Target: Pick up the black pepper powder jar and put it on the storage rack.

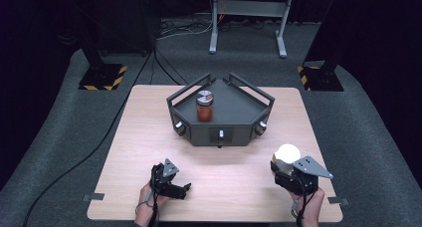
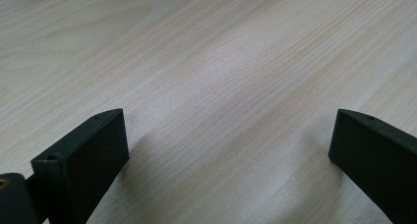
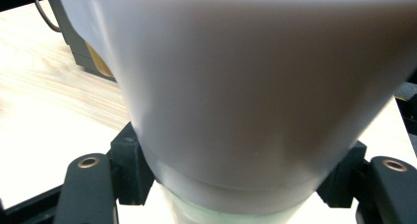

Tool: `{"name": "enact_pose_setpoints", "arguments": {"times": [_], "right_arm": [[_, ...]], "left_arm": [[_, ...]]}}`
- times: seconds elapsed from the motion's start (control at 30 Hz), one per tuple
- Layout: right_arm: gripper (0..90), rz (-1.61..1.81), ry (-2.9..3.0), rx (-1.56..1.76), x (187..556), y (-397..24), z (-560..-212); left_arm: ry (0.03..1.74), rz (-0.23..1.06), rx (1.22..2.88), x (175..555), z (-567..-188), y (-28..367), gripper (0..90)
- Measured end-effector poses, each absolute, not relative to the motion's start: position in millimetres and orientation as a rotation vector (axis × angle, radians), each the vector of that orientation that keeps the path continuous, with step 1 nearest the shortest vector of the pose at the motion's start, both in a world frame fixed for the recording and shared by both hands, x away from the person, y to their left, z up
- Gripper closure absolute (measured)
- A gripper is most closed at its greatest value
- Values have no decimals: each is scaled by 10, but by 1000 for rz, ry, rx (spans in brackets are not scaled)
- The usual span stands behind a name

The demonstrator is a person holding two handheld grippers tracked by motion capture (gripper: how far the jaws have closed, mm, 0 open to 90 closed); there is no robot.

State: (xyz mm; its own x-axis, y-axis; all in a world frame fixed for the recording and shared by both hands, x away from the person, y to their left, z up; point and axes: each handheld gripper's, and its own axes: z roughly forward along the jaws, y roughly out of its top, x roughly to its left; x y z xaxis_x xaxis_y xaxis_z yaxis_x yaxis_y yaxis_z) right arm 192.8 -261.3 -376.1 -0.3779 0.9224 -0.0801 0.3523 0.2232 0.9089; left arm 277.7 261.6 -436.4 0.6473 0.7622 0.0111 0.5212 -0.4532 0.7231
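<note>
Two grippers low on the table [image 1: 149,137]: right gripper [image 1: 287,163] at 5 o'clock clamps a white cup [image 1: 288,152], upright; tray [image 1: 239,115] with jar [image 1: 204,107] lies toward 11 from it. Left gripper [image 1: 185,188], 7 o'clock, gapes empty, farther from cup.

A lab or test studio: black curtains [image 1: 45,18], hazard-striped stand bases [image 1: 103,76], floor cables [image 1: 74,162]; grey carpet [image 1: 368,137].

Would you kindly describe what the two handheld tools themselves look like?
Both are black. The left tool carries a small grey three-cornered plate and has blocky black jaws with small holes. The right tool bears a larger grey plate. A cable trails from each past the wrist.
</note>
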Motion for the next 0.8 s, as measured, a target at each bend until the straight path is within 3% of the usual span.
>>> {"name": "enact_pose_setpoints", "arguments": {"times": [0.8], "right_arm": [[299,1144,1888,1135,2151,-2529,-3649]], "left_arm": [[993,437,2159,2779,-4363,2618,14]]}}
